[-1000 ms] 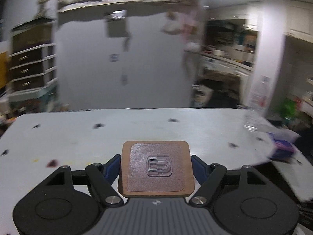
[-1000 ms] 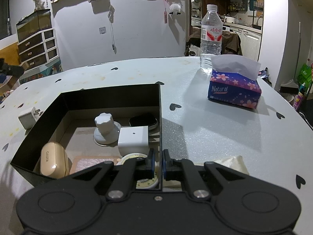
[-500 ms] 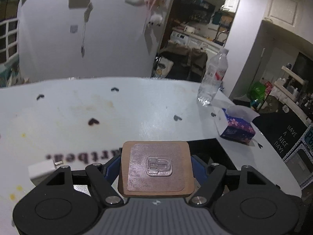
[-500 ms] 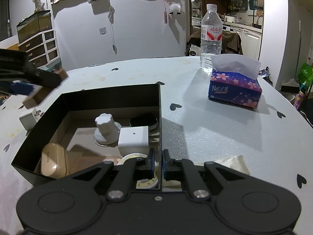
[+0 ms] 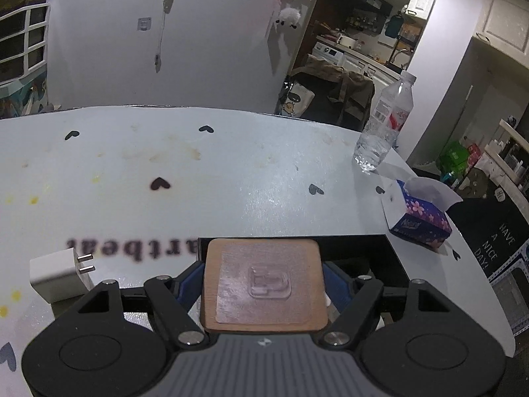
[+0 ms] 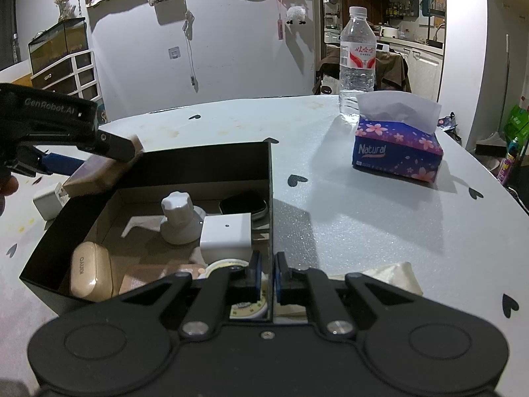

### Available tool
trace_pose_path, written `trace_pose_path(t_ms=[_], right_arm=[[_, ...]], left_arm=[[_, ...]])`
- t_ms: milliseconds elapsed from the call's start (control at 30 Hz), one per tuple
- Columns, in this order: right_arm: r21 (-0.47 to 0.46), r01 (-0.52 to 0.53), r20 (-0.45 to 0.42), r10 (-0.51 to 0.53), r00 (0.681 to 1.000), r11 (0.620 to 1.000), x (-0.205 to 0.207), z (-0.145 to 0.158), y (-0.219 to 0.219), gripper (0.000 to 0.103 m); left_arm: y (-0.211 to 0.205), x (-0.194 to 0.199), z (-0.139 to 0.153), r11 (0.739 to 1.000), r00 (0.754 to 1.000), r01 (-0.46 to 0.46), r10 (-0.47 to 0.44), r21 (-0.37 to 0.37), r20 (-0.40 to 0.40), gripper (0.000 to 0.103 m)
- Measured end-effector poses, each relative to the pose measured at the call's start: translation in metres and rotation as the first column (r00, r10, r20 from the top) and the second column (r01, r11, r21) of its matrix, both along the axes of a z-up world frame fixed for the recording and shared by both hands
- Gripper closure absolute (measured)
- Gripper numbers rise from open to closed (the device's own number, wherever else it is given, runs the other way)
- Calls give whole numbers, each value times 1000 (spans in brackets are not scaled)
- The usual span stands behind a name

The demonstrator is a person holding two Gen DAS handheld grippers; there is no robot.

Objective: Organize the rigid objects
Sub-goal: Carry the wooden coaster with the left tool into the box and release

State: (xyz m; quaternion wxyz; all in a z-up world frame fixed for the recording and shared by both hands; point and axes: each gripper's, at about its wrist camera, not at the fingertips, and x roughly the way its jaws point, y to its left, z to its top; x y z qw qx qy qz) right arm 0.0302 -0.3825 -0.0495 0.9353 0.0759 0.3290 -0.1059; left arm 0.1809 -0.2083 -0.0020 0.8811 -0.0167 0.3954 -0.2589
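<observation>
My left gripper (image 5: pixel 264 274) is shut on a brown square board (image 5: pixel 264 284) with a clear hook stuck on top. It holds the board over the left far corner of the black box (image 5: pixel 390 254); the board also shows in the right wrist view (image 6: pixel 99 172). My right gripper (image 6: pixel 267 274) is shut on the right wall of the black box (image 6: pixel 271 198). Inside the box lie a white knob (image 6: pixel 180 218), a white cube (image 6: pixel 226 235), a beige case (image 6: pixel 90 271), a dark oval item (image 6: pixel 244 205) and a round tape (image 6: pixel 244 307). A white plug adapter (image 5: pixel 61 276) lies on the table left of the box.
A water bottle (image 6: pixel 357 63) and a blue tissue box (image 6: pixel 396 149) stand on the white table (image 6: pixel 380 225) to the right of the box. A pale cloth (image 6: pixel 386 278) lies by my right gripper. The table edge curves off at the right.
My left gripper has swung right and down with the board, from facing the far wall to hovering over the box's left corner. My right gripper has stayed on the box wall.
</observation>
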Motion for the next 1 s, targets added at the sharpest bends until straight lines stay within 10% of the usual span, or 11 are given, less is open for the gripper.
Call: trace_pose_path(t_ms=[1000], right_arm=[[2,1,-1,-1,1000,1000,0,0,0,94]], left_arm=[[10,-28,2,995,998,70,-70,72,4,3]])
